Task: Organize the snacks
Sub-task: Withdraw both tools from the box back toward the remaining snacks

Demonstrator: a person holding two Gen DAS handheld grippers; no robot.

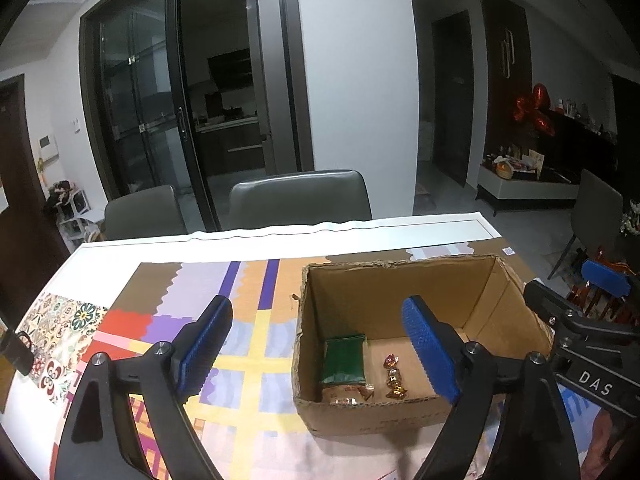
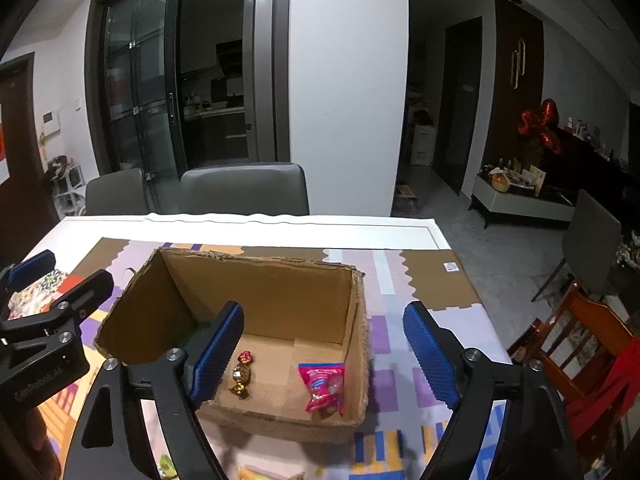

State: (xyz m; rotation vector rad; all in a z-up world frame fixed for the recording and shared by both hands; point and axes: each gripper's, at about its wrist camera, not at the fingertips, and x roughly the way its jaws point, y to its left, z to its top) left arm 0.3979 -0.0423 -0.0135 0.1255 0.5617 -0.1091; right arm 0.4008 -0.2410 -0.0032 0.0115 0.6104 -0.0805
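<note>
Box: an open cardboard box (image 1: 400, 344) stands on the tabletop (image 1: 256, 240), which is covered by a patterned cloth (image 1: 248, 344).
Snacks in the box: a dark green packet (image 1: 345, 359) lies flat on the box floor towards the left wall; next to it sit gold-wrapped candies (image 1: 394, 378) in a short row, with a red-wrapped one (image 2: 246, 357) at the far end; a pink packet (image 2: 325, 386) lies against the right wall.
Near corner: something tan and wrapped (image 1: 347, 394) sits by the front wall under the green packet, though it is too blurred to tell what it is.
Left gripper (image 1: 316, 352): fingers spread wide and released, nothing between them; the right-hand finger (image 1: 430, 354) hangs over the box, the other over the cloth beside it.
Right gripper (image 2: 324, 354): fingers likewise apart and empty; the left-hand finger (image 2: 218, 354) is above the box interior, the other outside its right wall.
Outside the box: a yellowish wrapper (image 2: 256, 473) lies on the cloth in front of it, at the picture's lower edge.
Beyond: two grey chairs (image 1: 300, 200) stand at the far side of the tabletop.
</note>
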